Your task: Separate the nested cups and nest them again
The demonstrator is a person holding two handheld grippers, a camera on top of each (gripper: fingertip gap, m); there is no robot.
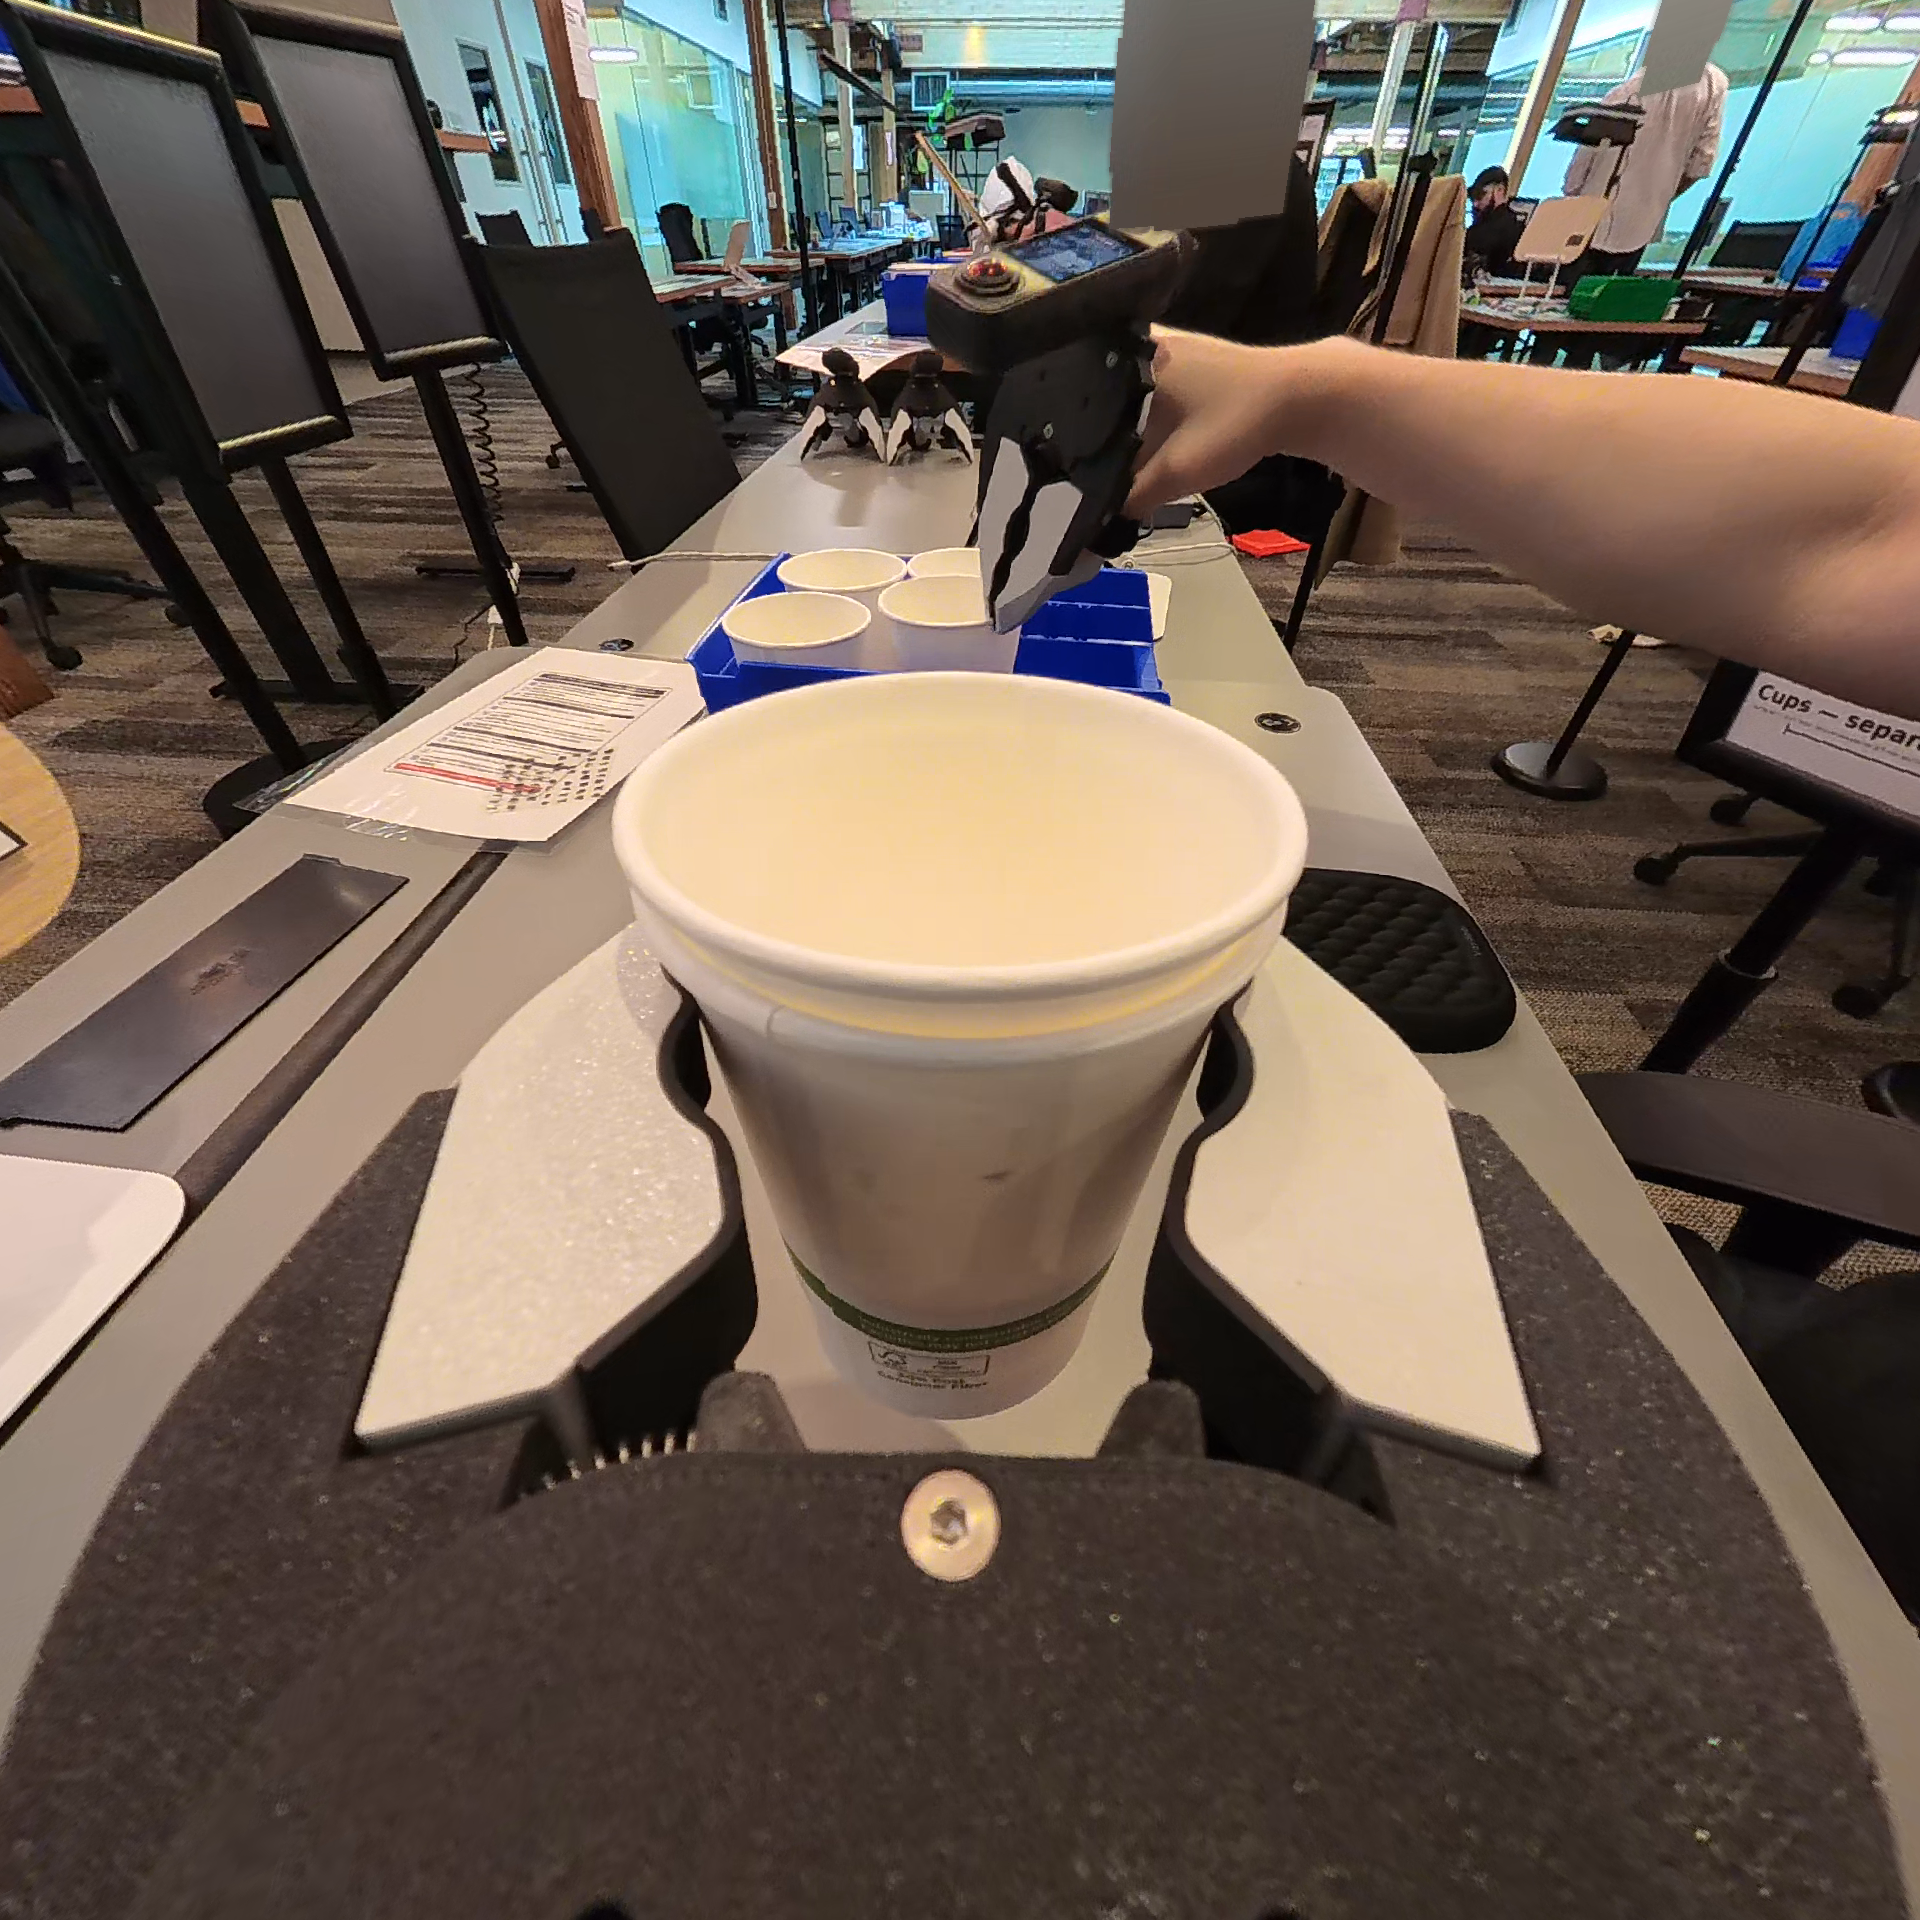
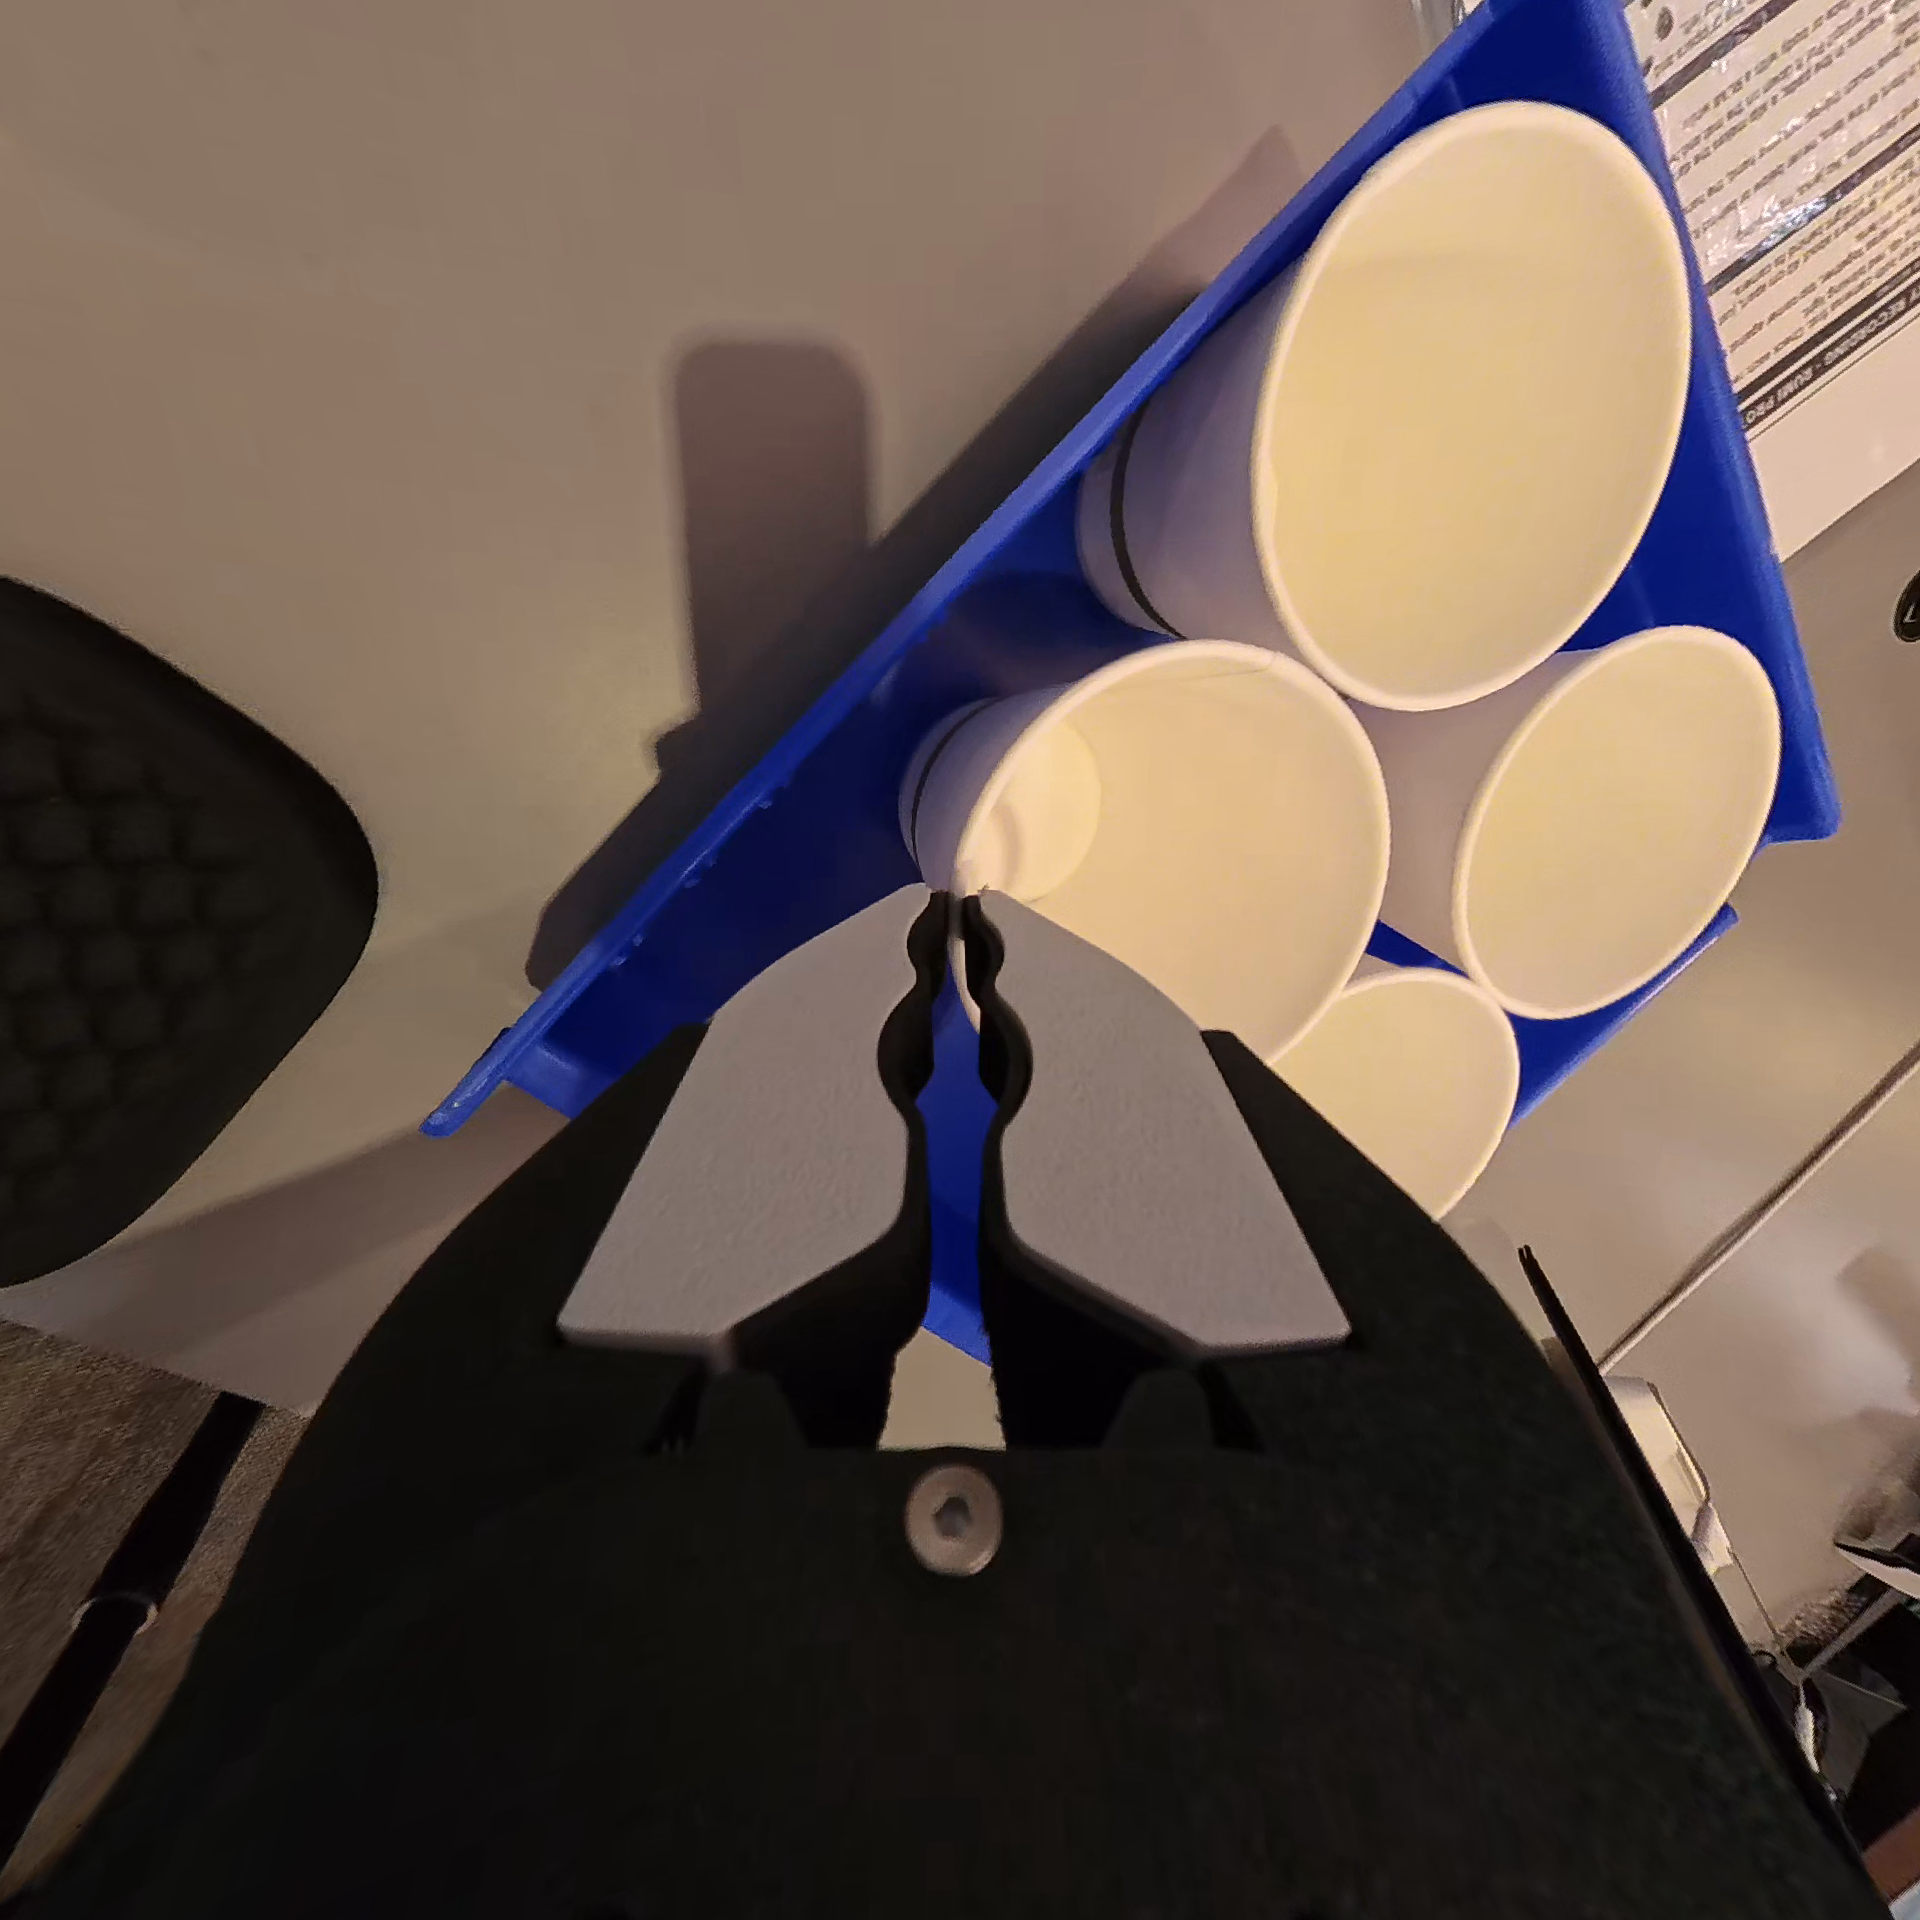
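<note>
Two nested paper cups (image 1: 956, 935) sit clamped between my left gripper (image 1: 956, 1049) jaws, held above the grey surface (image 1: 1382, 769). My right gripper (image 2: 958, 902) (farther along) has its jaws pinching the rim of one white cup (image 2: 1195, 831) in the blue bin (image 2: 790, 810), among three other cups.

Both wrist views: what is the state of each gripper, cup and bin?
Left hand-held gripper: shut on nested cups.
Nested cups: upright, one inside another, held above the table.
Right hand-held gripper: shut on rim of a bin cup.
Bin cup: pinched at rim, in bin.
Blue bin: holds four cups.
</note>
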